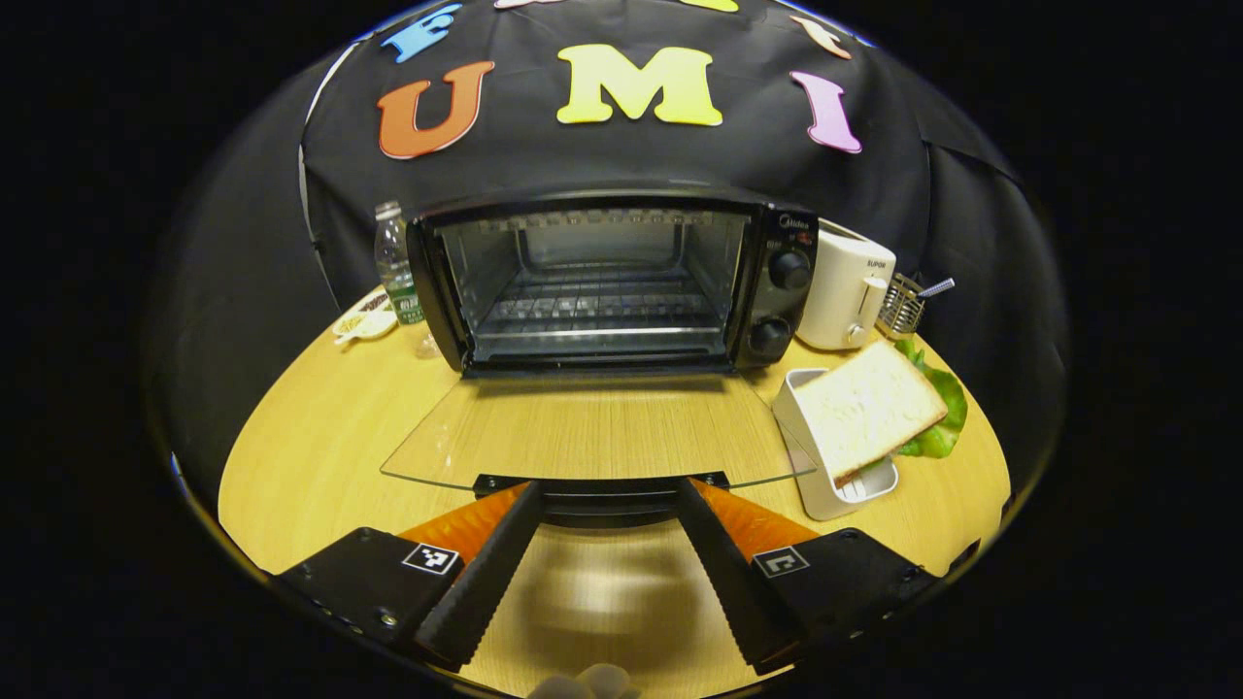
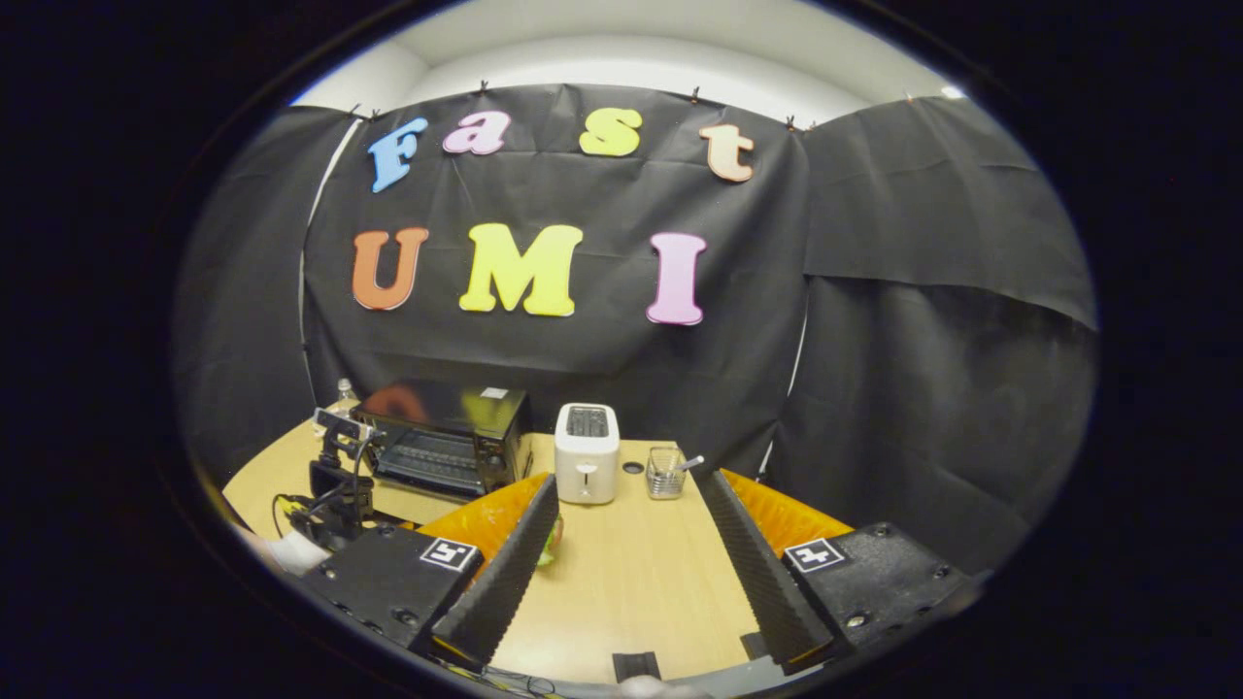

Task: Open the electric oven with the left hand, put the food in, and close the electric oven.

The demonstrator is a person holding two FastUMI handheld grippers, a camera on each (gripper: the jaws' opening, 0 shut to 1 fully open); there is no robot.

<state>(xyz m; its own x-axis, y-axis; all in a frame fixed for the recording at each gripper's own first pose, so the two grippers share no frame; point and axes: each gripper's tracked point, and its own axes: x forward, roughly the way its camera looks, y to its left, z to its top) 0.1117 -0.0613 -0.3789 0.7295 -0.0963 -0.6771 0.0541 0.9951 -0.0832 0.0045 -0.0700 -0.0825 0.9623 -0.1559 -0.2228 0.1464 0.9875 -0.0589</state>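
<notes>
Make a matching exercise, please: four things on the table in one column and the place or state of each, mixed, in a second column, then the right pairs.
Things:
1. black electric oven
2. white slice of bread
3. white plastic toaster
4. clear plastic water bottle

Places or states:
A. stands just right of the oven
B. glass door lies folded down flat, racks bare
C. stands at the oven's left side
D. rests on a white rectangular container, green lettuce behind it

Pairs: 1-B, 2-D, 3-A, 4-C

one oven (image 1: 602, 282), one toaster (image 1: 845, 286), perhaps one bread slice (image 1: 869, 408).
</notes>
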